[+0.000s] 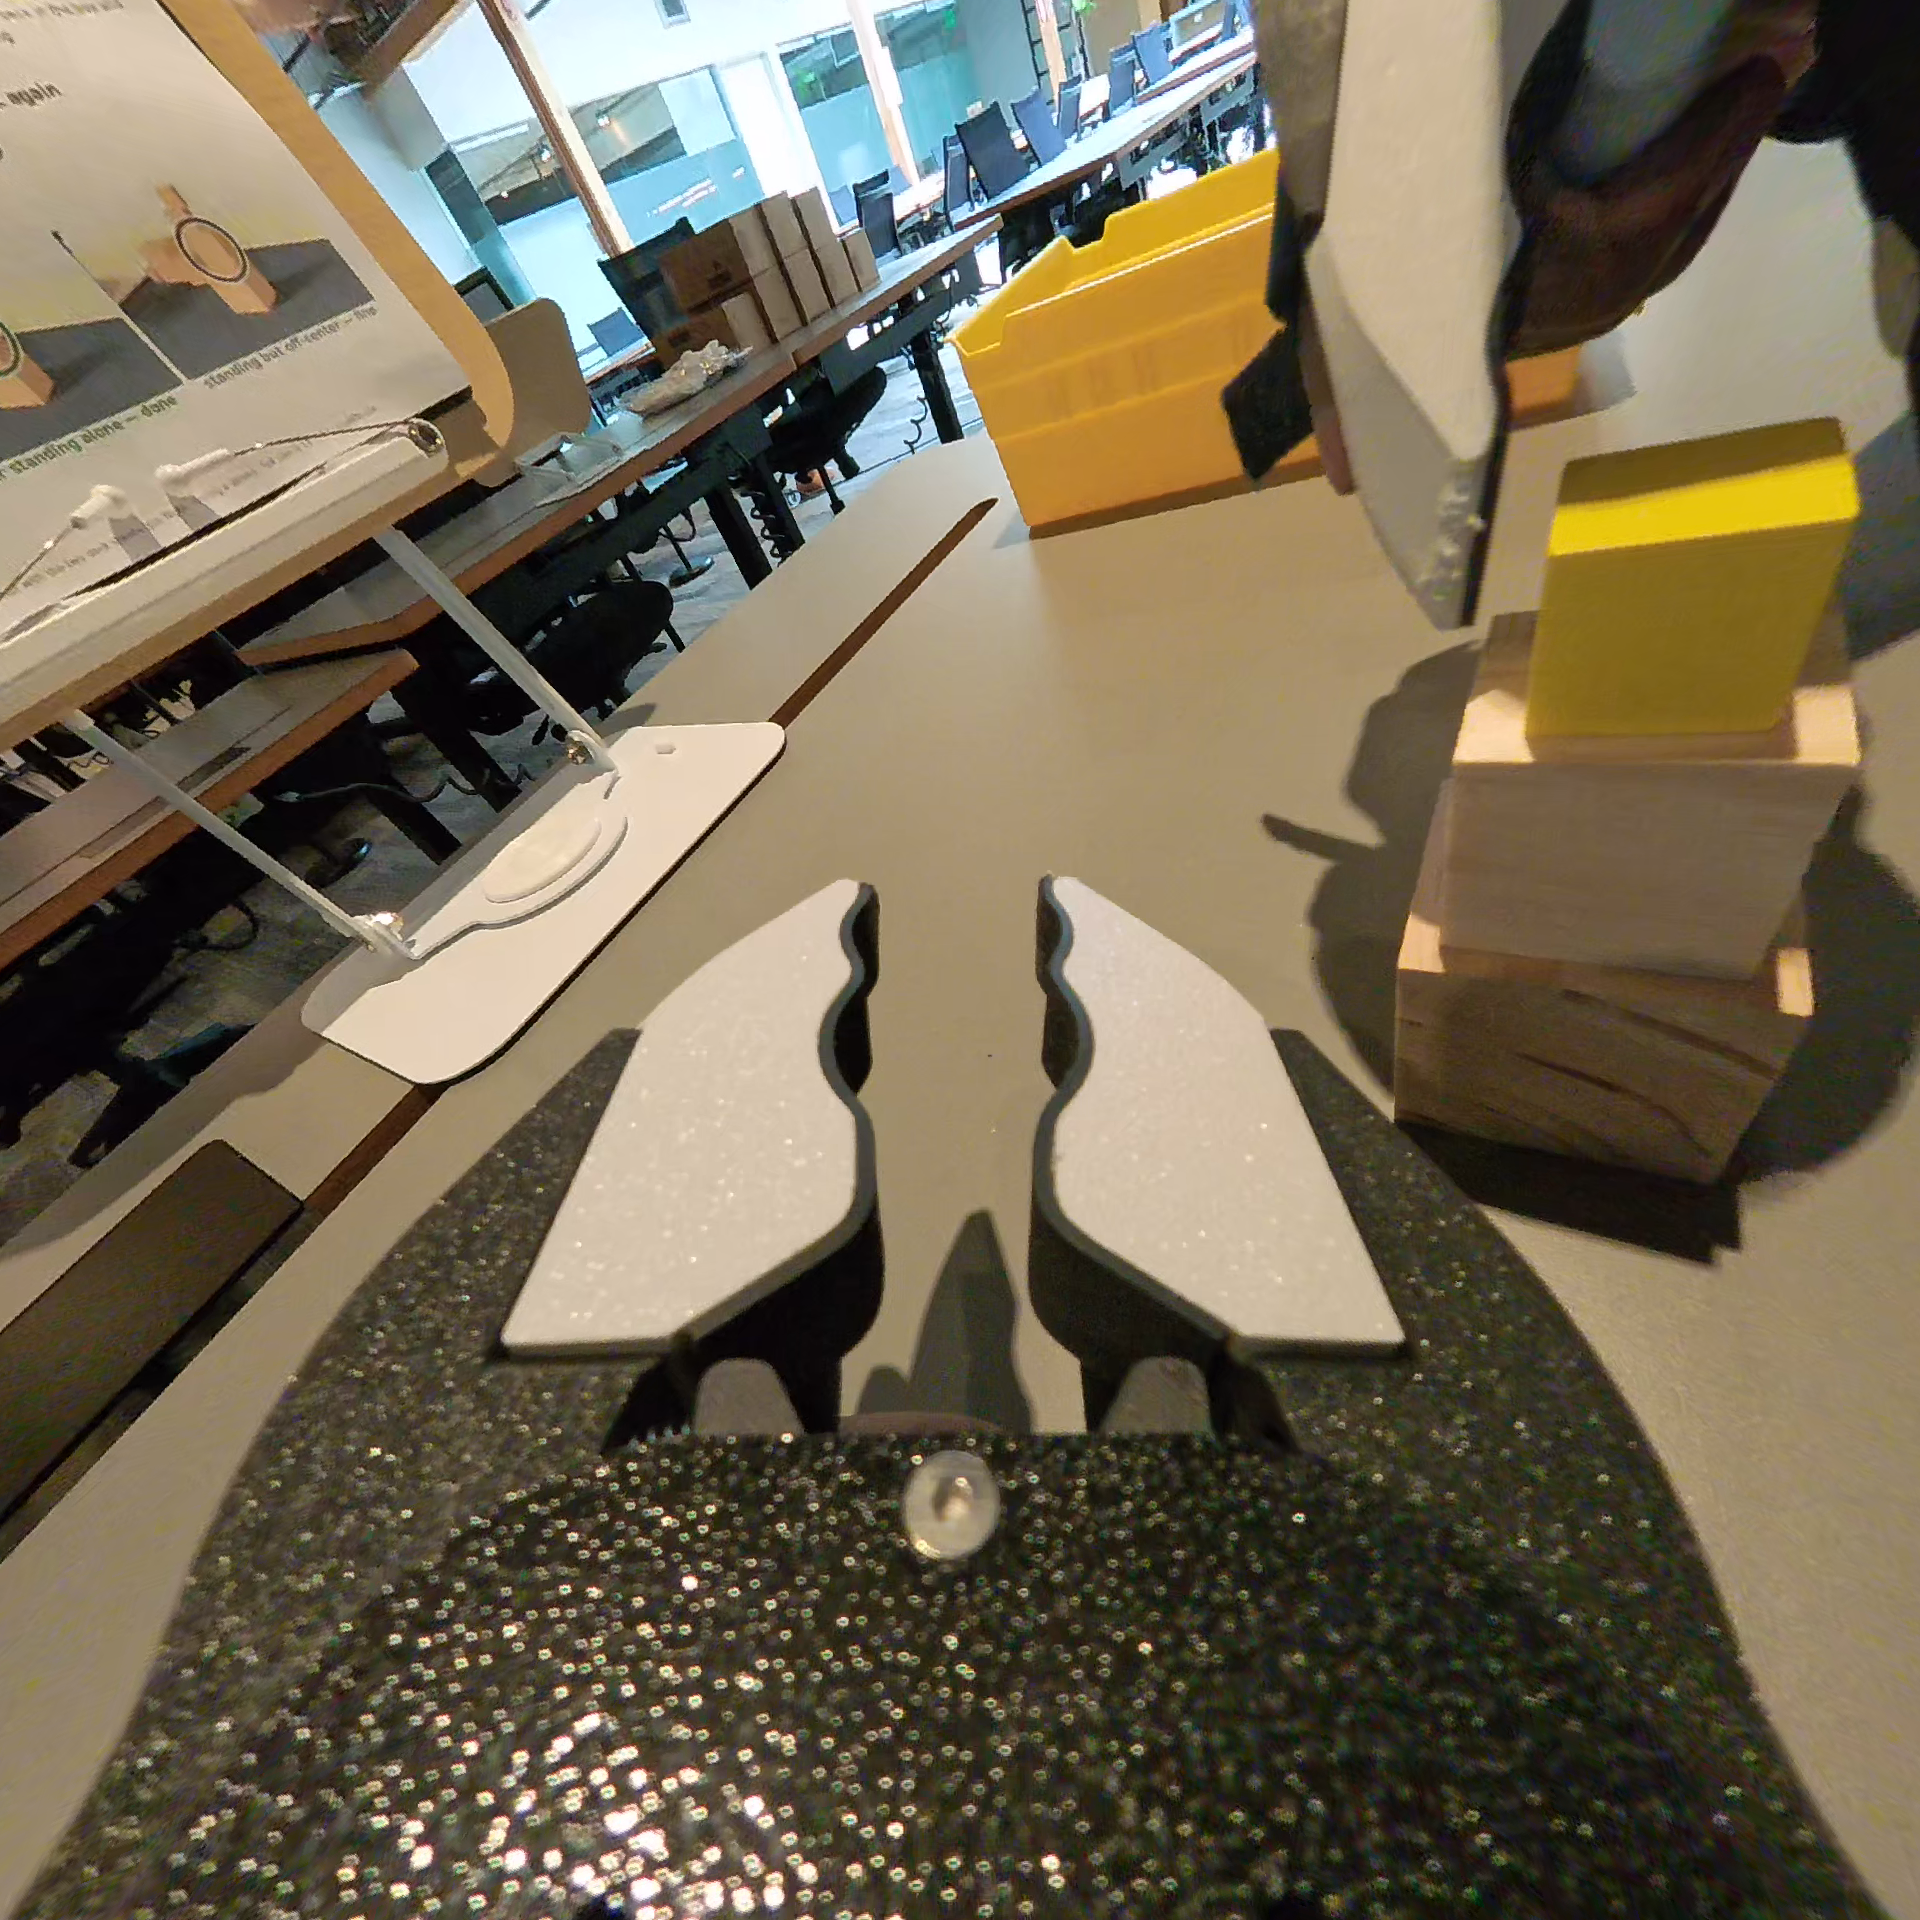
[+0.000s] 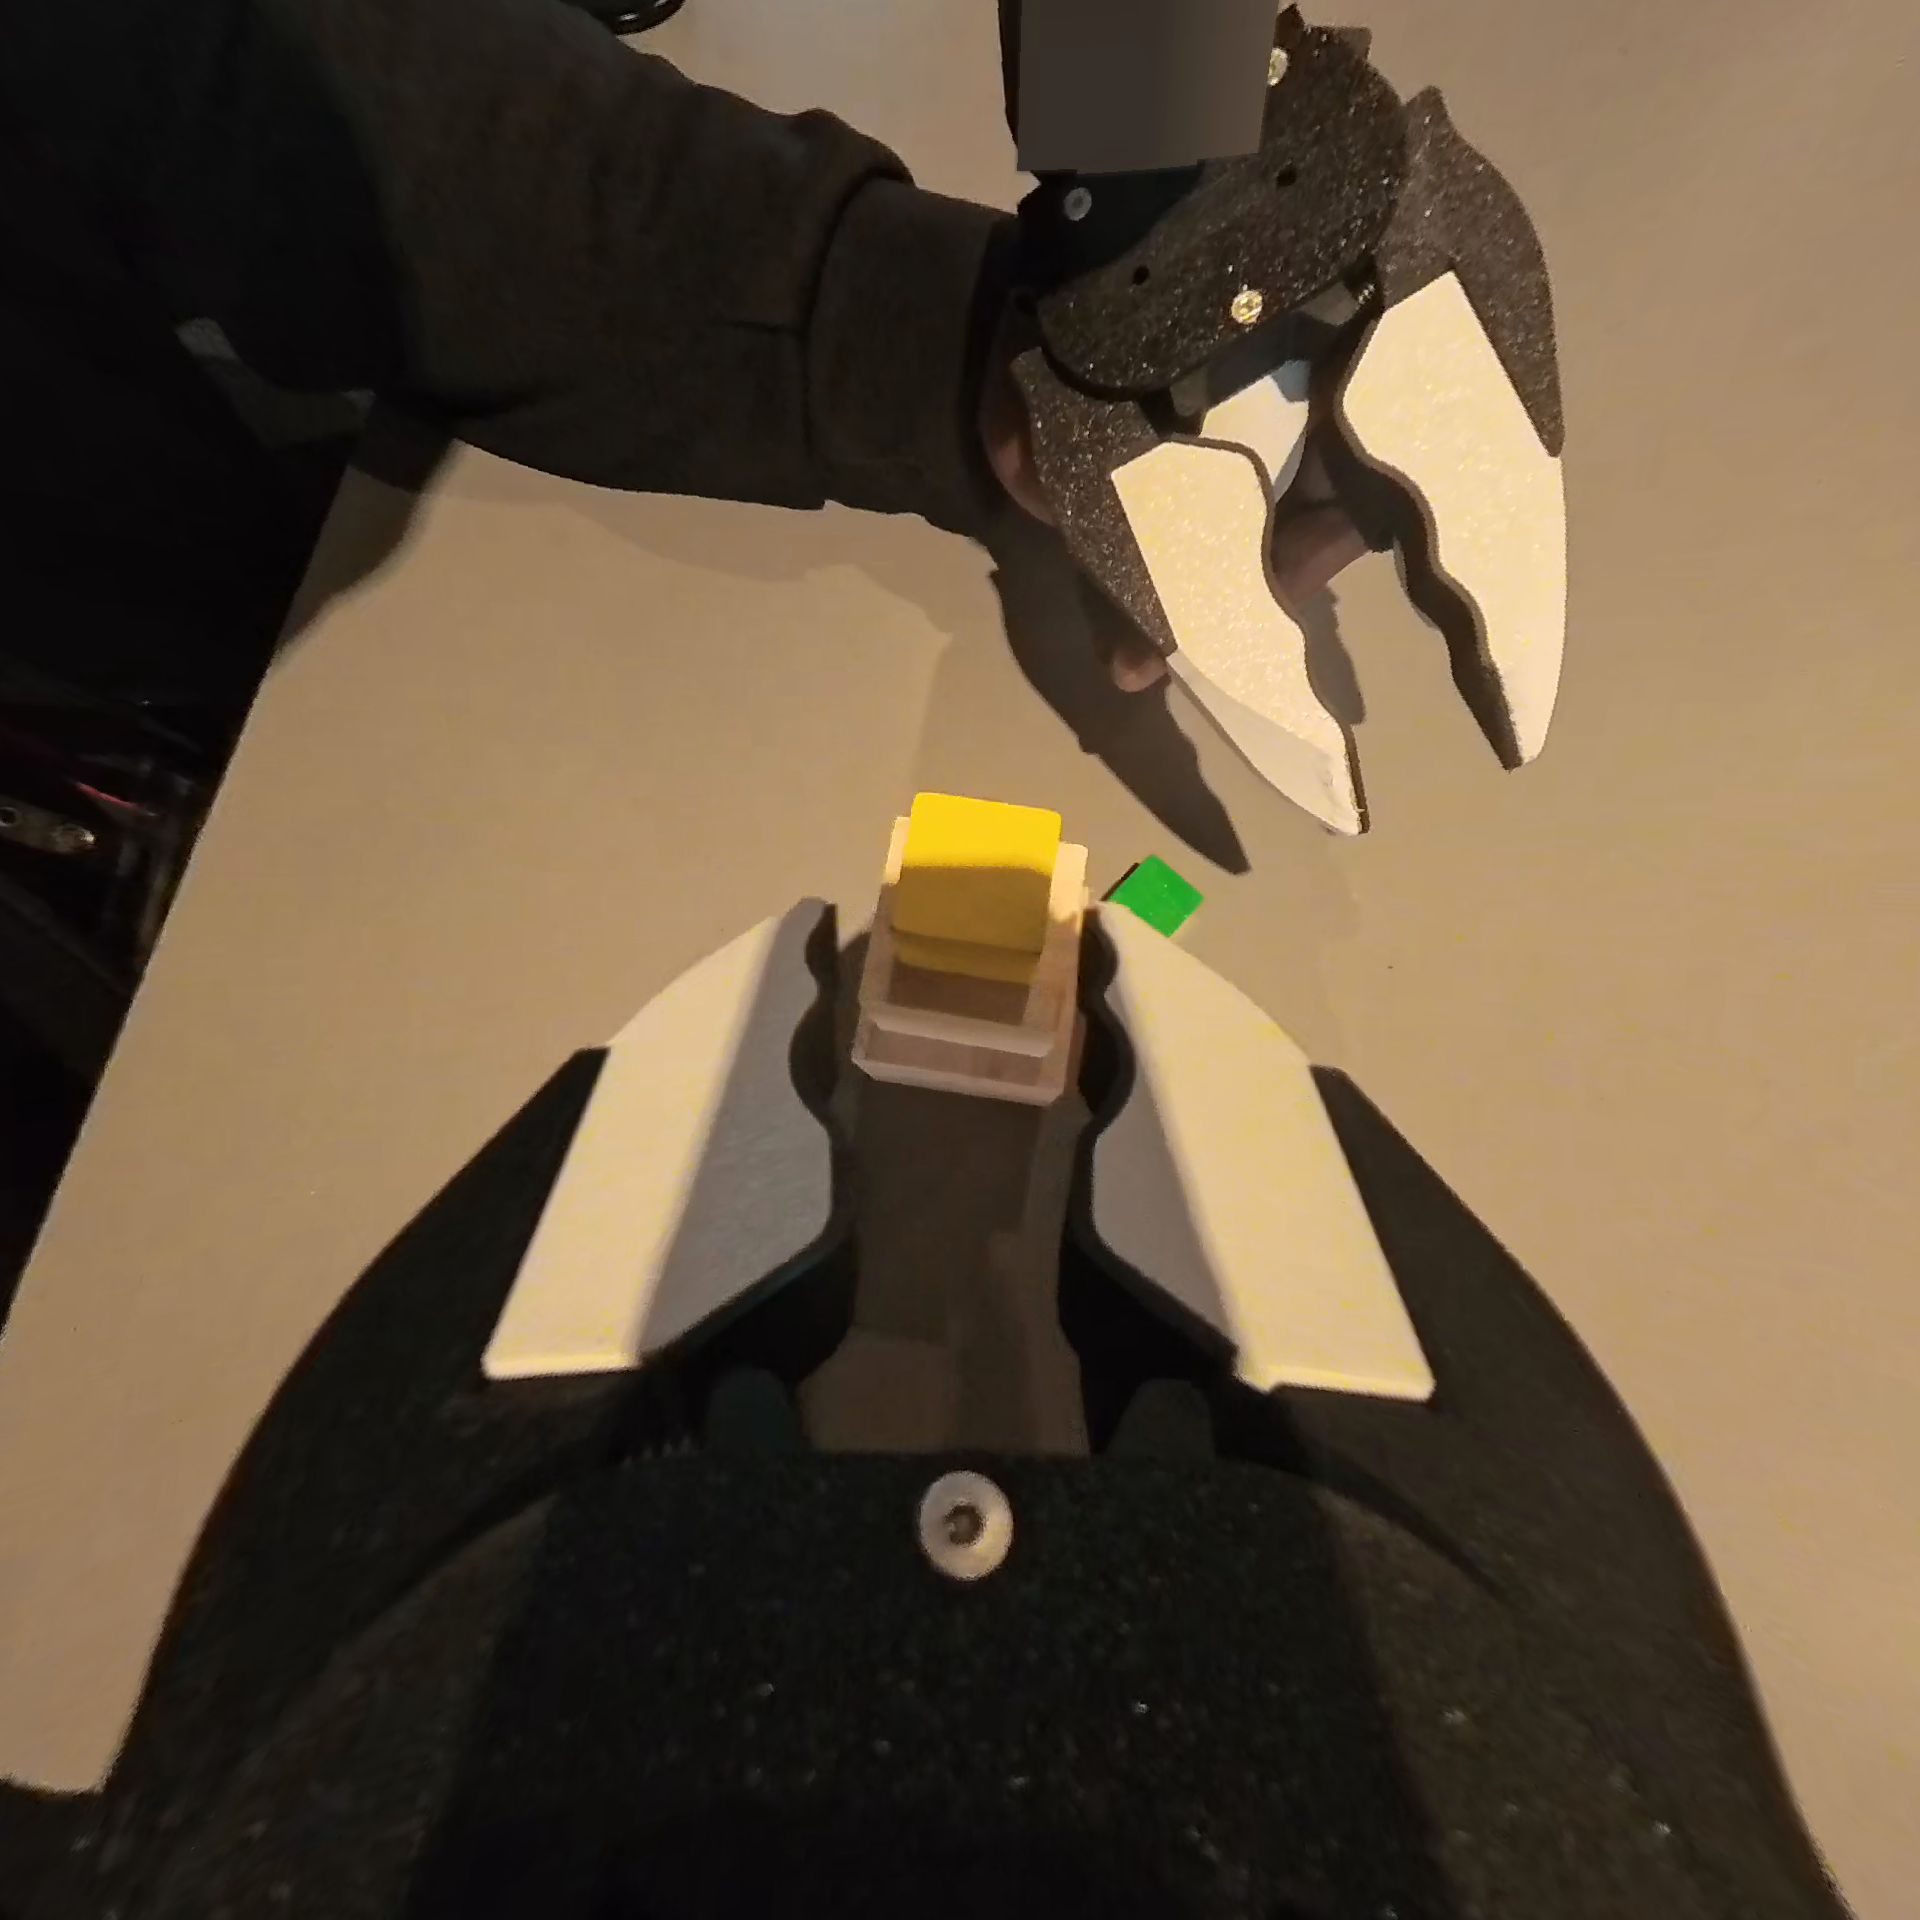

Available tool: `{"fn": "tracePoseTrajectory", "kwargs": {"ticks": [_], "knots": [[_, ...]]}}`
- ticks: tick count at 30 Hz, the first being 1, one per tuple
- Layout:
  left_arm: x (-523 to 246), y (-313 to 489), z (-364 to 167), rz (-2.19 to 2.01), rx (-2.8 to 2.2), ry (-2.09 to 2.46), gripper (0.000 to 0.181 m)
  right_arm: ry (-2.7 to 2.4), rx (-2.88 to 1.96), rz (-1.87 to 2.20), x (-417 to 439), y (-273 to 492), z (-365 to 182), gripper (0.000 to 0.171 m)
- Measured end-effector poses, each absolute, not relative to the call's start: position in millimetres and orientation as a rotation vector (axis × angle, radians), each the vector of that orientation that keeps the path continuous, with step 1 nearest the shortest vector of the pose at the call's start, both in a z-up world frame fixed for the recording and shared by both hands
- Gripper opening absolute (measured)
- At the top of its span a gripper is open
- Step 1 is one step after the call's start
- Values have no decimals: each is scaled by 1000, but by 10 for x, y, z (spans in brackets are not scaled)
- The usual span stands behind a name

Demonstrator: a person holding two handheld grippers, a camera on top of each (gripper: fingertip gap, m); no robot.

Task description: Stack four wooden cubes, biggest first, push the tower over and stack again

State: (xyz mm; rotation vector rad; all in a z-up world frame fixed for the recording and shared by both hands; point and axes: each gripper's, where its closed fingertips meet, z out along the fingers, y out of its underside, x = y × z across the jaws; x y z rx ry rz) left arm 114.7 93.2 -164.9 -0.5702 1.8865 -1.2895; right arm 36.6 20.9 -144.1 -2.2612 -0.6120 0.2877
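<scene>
On the grey tabletop (image 1: 1091, 727), at 3 o'clock in the left wrist view, stands a three-tier tower: a large bare wooden cube (image 1: 1579, 1060) at the base, a medium pale wooden cube (image 1: 1631, 842) on it, and a yellow painted wooden cube (image 1: 1694, 582) on top. Each tier sits slightly off-centre on the one below. A small green painted cube (image 2: 1155, 894) lies on the table just beside the tower, at 1 o'clock from it in the right wrist view.

The right gripper (image 2: 961, 925) hangs above the tower with its fingers spread to either side of the stack, gripping nothing. The left gripper (image 1: 956, 914) is low over the table at 9 o'clock of the tower, jaws parted and empty.

Judged step: fetch the green cube and set it on the yellow one. Procedure:
- Approach the green cube from the side away from the tower.
- Pinch it on two opposite flat faces.
- Lower it level onto the middle of the yellow face; release only when it is seated.
- Keep both grippers clear of the lower tiers.

Limits of view: the right finger covers part of the green cube, so whether it touches the tower cannot be told. The left wrist view does not show it.
</scene>
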Motion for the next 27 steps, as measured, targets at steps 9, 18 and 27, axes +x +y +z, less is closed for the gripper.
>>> {"fn": "tracePoseTrajectory", "kwargs": {"ticks": [9,18,27], "knots": [[1133,1005,-1802,-1195,-603,1984,29,-504,-2186,205,696,194,-1378,55],[880,942,-1957,-1316,-659,2229,43,-44,-1987,46,1538,33,-1787,52],[795,785,-2280,-1053,-479,2413,43,-123,-2083,96,1425,24,-2043,50]]}}
